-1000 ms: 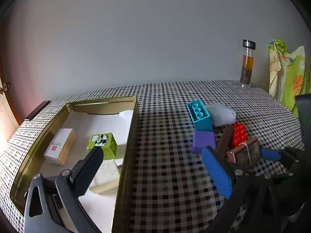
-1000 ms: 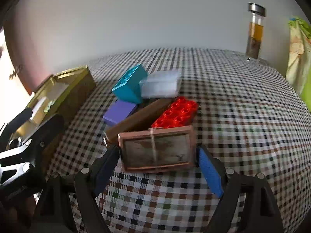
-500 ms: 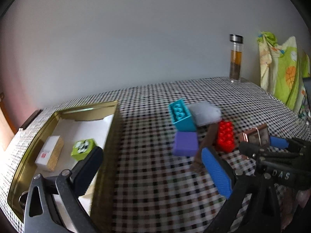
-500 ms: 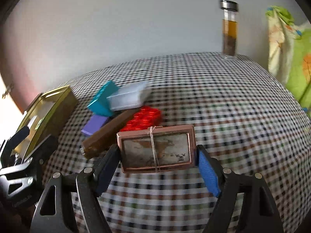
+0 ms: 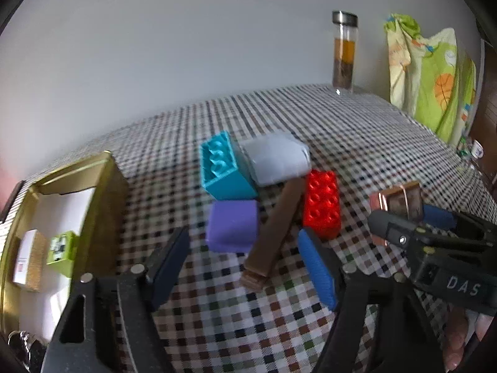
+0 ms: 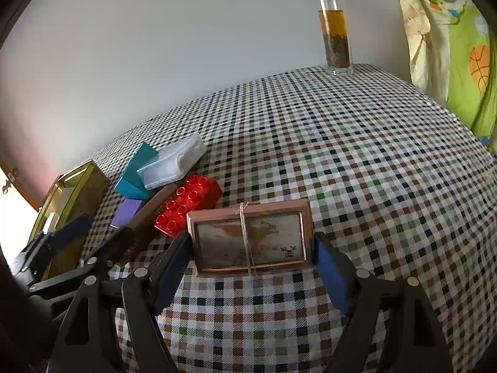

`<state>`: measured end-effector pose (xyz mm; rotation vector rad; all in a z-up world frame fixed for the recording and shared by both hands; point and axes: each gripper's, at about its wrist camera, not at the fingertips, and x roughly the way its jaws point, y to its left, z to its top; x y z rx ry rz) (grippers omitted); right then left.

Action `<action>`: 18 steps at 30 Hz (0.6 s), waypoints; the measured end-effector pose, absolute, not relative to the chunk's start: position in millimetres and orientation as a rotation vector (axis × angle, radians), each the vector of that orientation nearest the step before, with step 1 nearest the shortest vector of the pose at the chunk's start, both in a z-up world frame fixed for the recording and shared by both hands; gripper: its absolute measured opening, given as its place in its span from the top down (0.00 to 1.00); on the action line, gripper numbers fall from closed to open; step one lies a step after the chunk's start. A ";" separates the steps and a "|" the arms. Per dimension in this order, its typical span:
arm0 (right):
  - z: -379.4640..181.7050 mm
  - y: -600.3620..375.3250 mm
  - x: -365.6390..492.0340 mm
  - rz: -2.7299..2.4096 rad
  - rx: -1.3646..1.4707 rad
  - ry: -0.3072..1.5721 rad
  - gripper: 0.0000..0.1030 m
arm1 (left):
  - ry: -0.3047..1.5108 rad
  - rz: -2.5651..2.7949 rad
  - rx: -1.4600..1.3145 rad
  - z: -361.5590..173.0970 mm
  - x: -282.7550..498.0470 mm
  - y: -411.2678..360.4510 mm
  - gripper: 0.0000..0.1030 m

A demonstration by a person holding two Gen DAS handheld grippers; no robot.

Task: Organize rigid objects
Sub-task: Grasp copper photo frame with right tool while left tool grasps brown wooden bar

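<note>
My right gripper (image 6: 251, 255) is shut on a copper-framed box tied with string (image 6: 250, 241), held just above the checked cloth; it also shows in the left wrist view (image 5: 399, 200). My left gripper (image 5: 242, 258) is open and empty, in front of a pile: a purple block (image 5: 233, 227), a brown bar (image 5: 276, 230), a red brick (image 5: 321, 205), a teal brick (image 5: 222, 168) and a pale grey box (image 5: 276, 158). The gold tin (image 5: 102, 186) at left holds a green block (image 5: 60, 248) and a white-and-cork box (image 5: 26, 259).
A glass bottle of amber liquid (image 6: 335, 25) stands at the table's far edge. A green and yellow cloth (image 6: 453, 46) hangs at the right. The checked tablecloth (image 6: 372, 171) stretches right of the pile.
The left gripper swung right from over the tin toward the pile. The right gripper lifted the framed box and drew it back from the pile, turning slightly right.
</note>
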<state>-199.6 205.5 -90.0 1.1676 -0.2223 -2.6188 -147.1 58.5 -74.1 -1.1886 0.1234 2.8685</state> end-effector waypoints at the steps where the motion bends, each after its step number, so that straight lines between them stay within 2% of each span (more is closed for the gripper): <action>1: -90.3 205.8 -199.0 -2.618 1.168 -0.227 0.23 | 0.133 2.859 -1.189 -75.2 -147.6 60.5 0.34; 4: -89.9 206.1 -198.4 -2.623 1.169 -0.228 0.23 | 0.176 2.818 -1.188 -76.7 -147.4 69.1 0.35; 6: -90.4 204.8 -198.4 -2.628 1.170 -0.209 0.23 | 0.203 2.784 -1.201 -80.0 -149.6 73.6 0.40; 7: -90.2 203.3 -198.0 -2.632 1.169 -0.194 0.23 | 0.206 2.785 -1.196 -79.7 -150.3 74.3 0.50; 8: -90.0 202.5 -198.5 -2.634 1.168 -0.184 0.23 | 0.222 2.795 -1.188 -79.6 -150.6 75.4 0.56; 10: -88.8 199.9 -197.1 -2.640 1.164 -0.168 0.23 | 0.236 2.791 -1.168 -78.4 -150.0 77.6 0.84; 18: -86.5 199.6 -195.5 -2.651 1.148 -0.165 0.23 | 0.240 2.786 -1.103 -73.1 -136.7 78.2 0.87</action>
